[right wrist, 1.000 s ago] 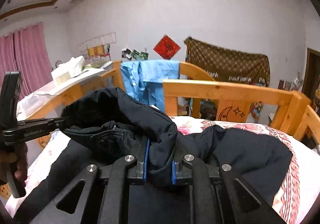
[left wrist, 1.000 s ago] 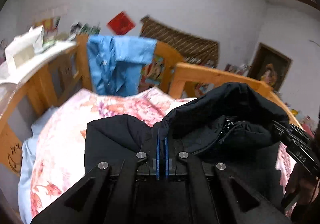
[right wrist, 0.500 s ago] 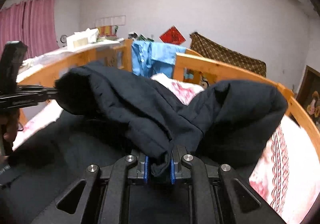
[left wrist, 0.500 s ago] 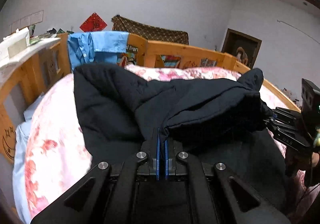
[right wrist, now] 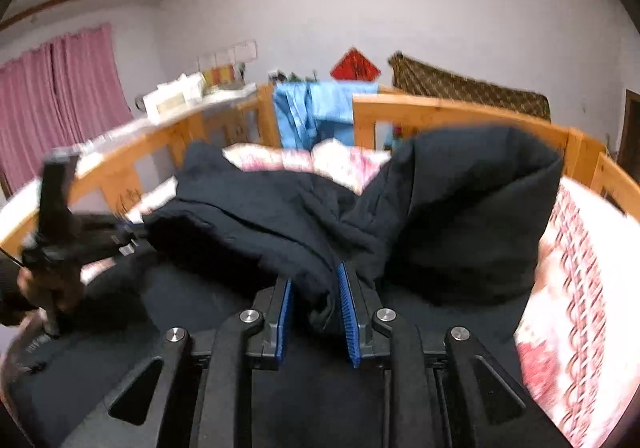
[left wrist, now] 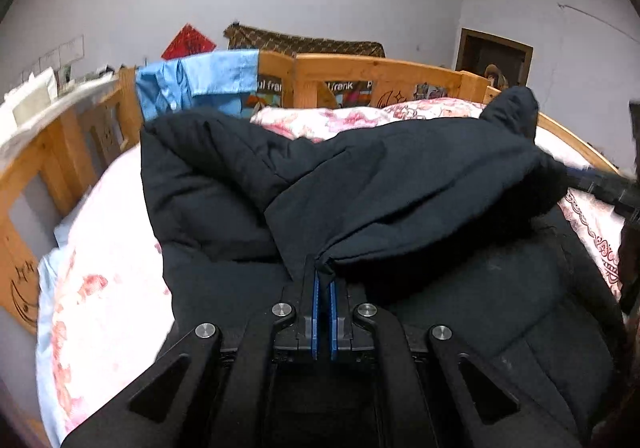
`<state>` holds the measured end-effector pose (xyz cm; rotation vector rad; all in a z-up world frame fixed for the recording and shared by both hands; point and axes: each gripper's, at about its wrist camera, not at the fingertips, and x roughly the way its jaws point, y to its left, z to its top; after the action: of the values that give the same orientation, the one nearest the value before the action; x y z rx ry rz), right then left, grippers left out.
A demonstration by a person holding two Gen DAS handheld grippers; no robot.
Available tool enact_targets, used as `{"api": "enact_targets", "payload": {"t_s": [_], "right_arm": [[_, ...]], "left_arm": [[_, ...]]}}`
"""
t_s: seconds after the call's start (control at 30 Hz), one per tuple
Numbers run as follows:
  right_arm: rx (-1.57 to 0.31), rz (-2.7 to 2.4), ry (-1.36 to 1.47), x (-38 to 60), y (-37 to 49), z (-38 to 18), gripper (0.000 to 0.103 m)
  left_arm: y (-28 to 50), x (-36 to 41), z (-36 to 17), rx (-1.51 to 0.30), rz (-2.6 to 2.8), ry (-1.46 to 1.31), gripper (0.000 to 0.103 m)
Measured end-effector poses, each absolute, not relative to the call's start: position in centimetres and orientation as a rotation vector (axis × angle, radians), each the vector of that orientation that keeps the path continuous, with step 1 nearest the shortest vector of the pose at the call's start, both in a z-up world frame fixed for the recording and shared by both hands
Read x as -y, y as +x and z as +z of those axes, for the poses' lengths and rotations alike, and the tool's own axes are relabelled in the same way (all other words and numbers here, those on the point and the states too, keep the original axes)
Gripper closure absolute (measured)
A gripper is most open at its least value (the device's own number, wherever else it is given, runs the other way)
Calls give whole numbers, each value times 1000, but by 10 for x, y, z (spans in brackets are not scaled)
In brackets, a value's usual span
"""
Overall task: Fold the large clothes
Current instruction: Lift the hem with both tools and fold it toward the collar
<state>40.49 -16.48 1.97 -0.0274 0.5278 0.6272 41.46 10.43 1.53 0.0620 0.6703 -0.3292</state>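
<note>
Black padded cloth filled the left wrist view: the jacket [left wrist: 384, 184] lay across the bed [left wrist: 100, 248], one flap lifted and folded over its body. The left gripper [left wrist: 322, 284] had its blue pads pressed almost together, pinching the flap's edge. A blue shirt [left wrist: 196, 88] hung on the bed's rail beyond the jacket.

In the right wrist view, the right gripper [right wrist: 316, 288] pinched a thick bunch of the jacket [right wrist: 460, 208] between wider-set pads. The left gripper [right wrist: 124, 238] gripped the flap's far end, toward the bed's left rail.
</note>
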Motion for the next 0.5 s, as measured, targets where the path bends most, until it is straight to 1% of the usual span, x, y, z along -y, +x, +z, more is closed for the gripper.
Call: {"api": "enact_targets", "payload": {"t_s": [0.03,0.1,0.17,0.23,0.33,0.4,0.43,0.47,0.5], "right_arm": [[-503,631,-14,167,405,27,71],[-458,670,6,165,415,48,59],[-411,693,28,159,422,67,59],[-443,693,15,144,441,76,51],[-546,719,-62,110,468,59,52],[-637,685,-138,93,478,27,52],[-661,682,-151,91,478,13,55],[-680,673,-166,93,476,0,56],[-690,666,-186,93,473,-12,56]], "left_arm": [[415,-103,17,-664,-329,74,101],[417,-99,18,-664,-331,89,101],[414,-99,16,-669,-326,102,101],[414,-99,13,-676,-325,103,101],[419,-105,13,-680,-339,101,101],[419,-111,16,-692,-357,81,100],[422,-114,21,-693,-359,66,100],[419,-118,26,-696,-364,52,96],[415,-123,32,-694,-385,33,96]]}}
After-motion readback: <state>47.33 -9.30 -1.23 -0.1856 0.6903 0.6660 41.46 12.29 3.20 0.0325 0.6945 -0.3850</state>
